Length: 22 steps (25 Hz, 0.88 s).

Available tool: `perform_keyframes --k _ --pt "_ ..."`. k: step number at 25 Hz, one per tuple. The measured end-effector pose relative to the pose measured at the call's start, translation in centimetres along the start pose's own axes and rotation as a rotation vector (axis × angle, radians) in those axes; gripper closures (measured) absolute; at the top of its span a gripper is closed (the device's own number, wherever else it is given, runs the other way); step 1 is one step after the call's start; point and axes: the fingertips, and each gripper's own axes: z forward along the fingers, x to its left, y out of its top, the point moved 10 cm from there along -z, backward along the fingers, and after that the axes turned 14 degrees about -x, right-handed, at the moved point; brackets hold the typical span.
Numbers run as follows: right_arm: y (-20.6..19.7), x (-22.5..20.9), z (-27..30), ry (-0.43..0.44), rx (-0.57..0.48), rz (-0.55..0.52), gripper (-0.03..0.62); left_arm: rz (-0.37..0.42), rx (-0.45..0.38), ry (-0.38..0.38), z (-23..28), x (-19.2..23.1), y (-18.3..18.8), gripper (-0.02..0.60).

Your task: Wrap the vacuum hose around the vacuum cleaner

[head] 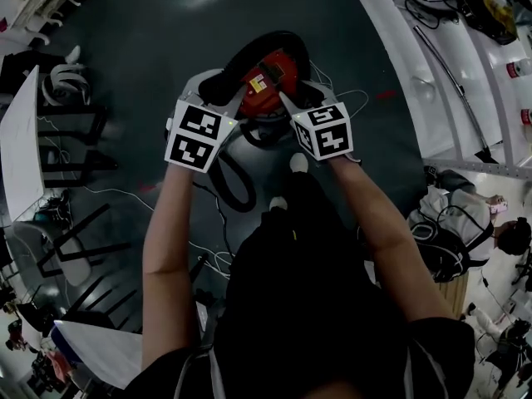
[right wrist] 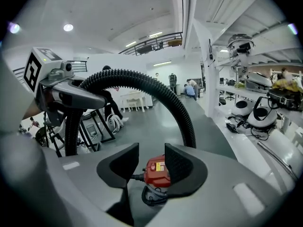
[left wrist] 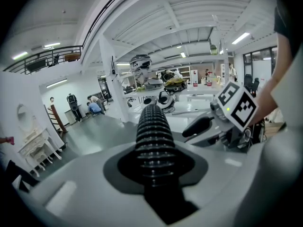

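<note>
The hose [head: 274,38] arches over the vacuum cleaner [head: 268,80], between left gripper [head: 214,91] and right gripper [head: 293,100].

One vacuum cleaner [head: 268,80], one hose [head: 274,36], two tongs [left wrist: 154,164] [right wrist: 151,163].

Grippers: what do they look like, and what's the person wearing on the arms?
Both the left gripper and right gripper have pale grey shells and black pads on the jaws. Each carries a white cube with black square markers and a small green light. The person wears a dark short-sleeved top.
</note>
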Motion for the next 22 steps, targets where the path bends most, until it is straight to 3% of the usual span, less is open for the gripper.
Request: perform_keyframes --k 9,22 --pt "-0.1 -5.3 4.2 -0.016 0.036 0.004 0.427 0.030 0.096 -0.024 6.6 2.0 -1.6 0.448" --pt "-2.5 -10.7 10.9 0.026 0.117 -0.031 0.431 -0.019 0.187 -0.020 15.1 5.8 -6.7 0.445"
